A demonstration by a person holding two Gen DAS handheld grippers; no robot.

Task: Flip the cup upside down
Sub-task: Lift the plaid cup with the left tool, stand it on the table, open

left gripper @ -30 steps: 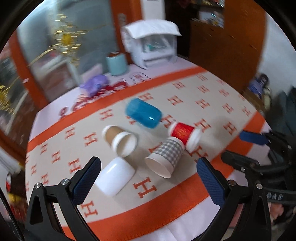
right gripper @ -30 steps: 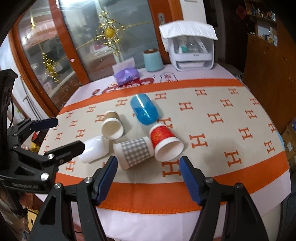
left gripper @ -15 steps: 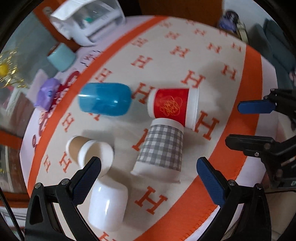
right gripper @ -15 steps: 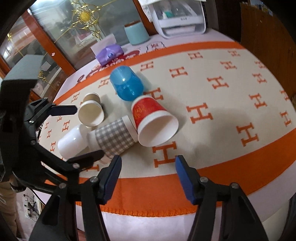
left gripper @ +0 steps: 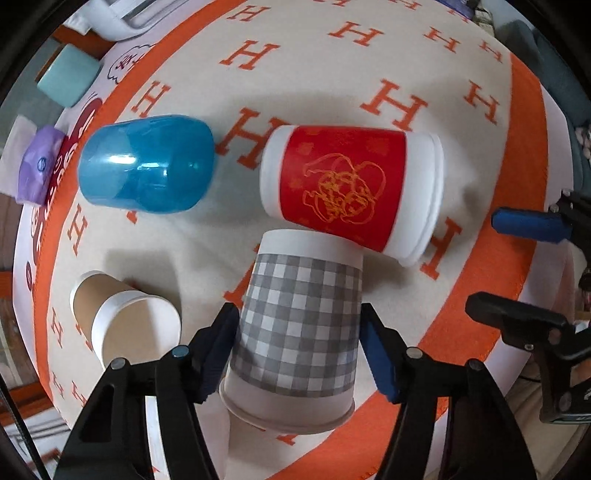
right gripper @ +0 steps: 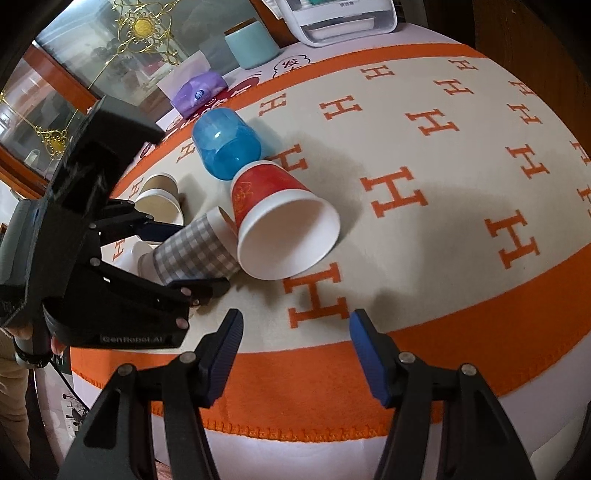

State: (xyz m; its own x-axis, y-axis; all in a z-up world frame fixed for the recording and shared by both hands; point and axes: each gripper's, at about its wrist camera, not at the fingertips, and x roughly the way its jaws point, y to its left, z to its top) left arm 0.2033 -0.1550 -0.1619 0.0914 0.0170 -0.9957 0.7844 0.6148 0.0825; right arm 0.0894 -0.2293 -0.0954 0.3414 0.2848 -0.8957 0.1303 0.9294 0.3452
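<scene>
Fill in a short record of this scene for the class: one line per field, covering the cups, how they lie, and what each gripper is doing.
surface: blanket with orange H pattern
cups on their sides: checked cup, red cup, blue cup, brown cup
contact: checked cup's base touches red cup
left gripper: fingers on both sides of checked cup, pads at its wall
right gripper: open, empty, above blanket's orange border
flipped upside down: none yet

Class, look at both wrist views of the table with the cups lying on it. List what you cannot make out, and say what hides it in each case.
- White cup: right wrist view, mostly behind the left claw; barely seen in the left view.
- Grey checked cup: whether the claw's pads actually press it; contact edges hidden by the cup.
- Brown cup: its far end, hidden by its own body.
- White appliance: cut off by the top edge.
</scene>
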